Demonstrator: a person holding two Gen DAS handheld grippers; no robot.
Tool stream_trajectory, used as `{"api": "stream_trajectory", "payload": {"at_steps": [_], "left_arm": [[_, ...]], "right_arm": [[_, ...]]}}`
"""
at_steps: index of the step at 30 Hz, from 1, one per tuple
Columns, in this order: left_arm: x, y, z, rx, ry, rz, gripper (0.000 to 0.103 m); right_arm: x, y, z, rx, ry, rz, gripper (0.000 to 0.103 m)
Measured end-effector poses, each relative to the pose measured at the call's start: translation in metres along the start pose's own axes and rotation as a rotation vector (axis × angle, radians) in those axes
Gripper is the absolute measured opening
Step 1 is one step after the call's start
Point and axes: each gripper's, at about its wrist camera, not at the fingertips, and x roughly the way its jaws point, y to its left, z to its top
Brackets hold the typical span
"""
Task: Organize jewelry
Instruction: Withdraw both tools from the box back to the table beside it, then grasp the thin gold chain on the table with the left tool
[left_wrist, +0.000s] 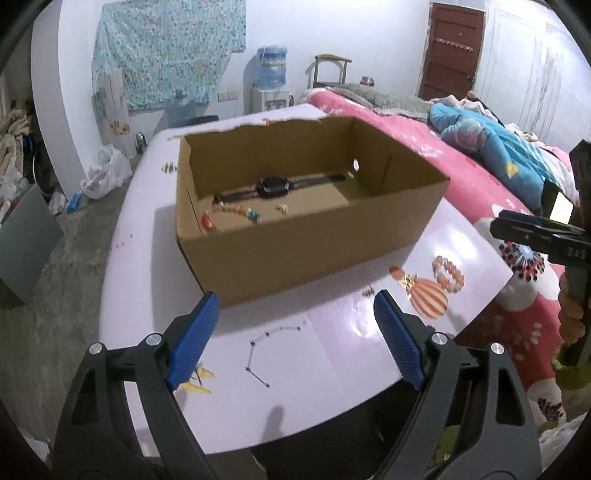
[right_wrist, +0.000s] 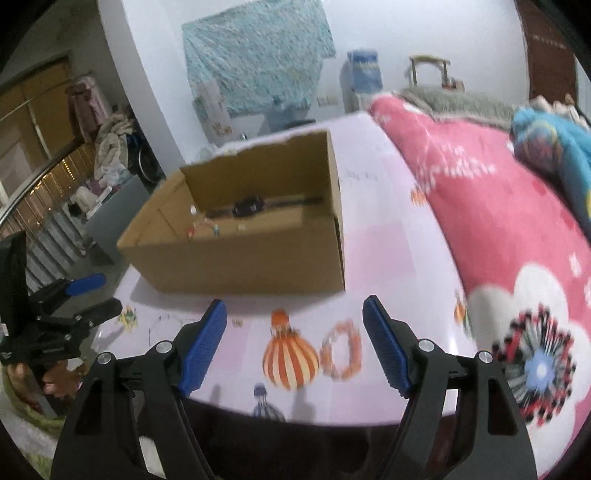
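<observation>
Jewelry is partly sorted: a watch (left_wrist: 273, 186) and beads (left_wrist: 236, 212) lie in the box (left_wrist: 314, 254), while a bracelet (left_wrist: 448, 275) and small earring (left_wrist: 367, 291) wait on the surface (left_wrist: 332, 350), both the left gripper (left_wrist: 295, 325) and the right gripper (right_wrist: 295, 332) spread wide and empty.

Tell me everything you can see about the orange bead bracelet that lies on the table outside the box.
The orange bead bracelet is a closed ring of rounded beads, orange to pale pink, glossy like glass or plastic. It lies flat on the pink table, in front of the cardboard box near its right corner, just right of a printed striped balloon. Nothing grips it: the right claw hangs open over it, and the left claw is open too.
</observation>
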Motion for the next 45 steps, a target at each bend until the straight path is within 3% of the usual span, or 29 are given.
{"api": "stream_trajectory", "payload": {"at_steps": [7, 15, 26, 32, 39, 41, 45], "left_arm": [[0.029, -0.011, -0.022, 0.019, 0.069, 0.026, 0.082], [0.051, -0.021, -0.033, 0.049, 0.108, 0.035, 0.082], [0.07, -0.035, -0.029, 0.106, 0.066, 0.006, 0.08], [0.083, -0.047, -0.021, 0.162, 0.045, -0.056, 0.059], [0.107, -0.07, -0.01, 0.256, 0.059, -0.129, 0.037], [0.114, -0.075, -0.008, 0.269, 0.069, -0.139, 0.027], [0.126, -0.081, -0.008, 0.288, 0.097, -0.141, 0.017]], "right_arm": [[0.018, 0.008, -0.03, 0.009, 0.085, 0.038, 0.074], [0.053, 0.022, -0.041, 0.008, 0.172, 0.088, 0.074], [0.088, 0.023, -0.041, 0.035, 0.236, 0.109, 0.056], [0.096, 0.019, -0.043, 0.061, 0.239, 0.101, 0.045], [0.101, 0.008, -0.041, 0.094, 0.231, 0.096, 0.044], [0.101, 0.008, -0.041, 0.098, 0.229, 0.093, 0.043], [0.101, 0.008, -0.04, 0.105, 0.224, 0.09, 0.043]]}}
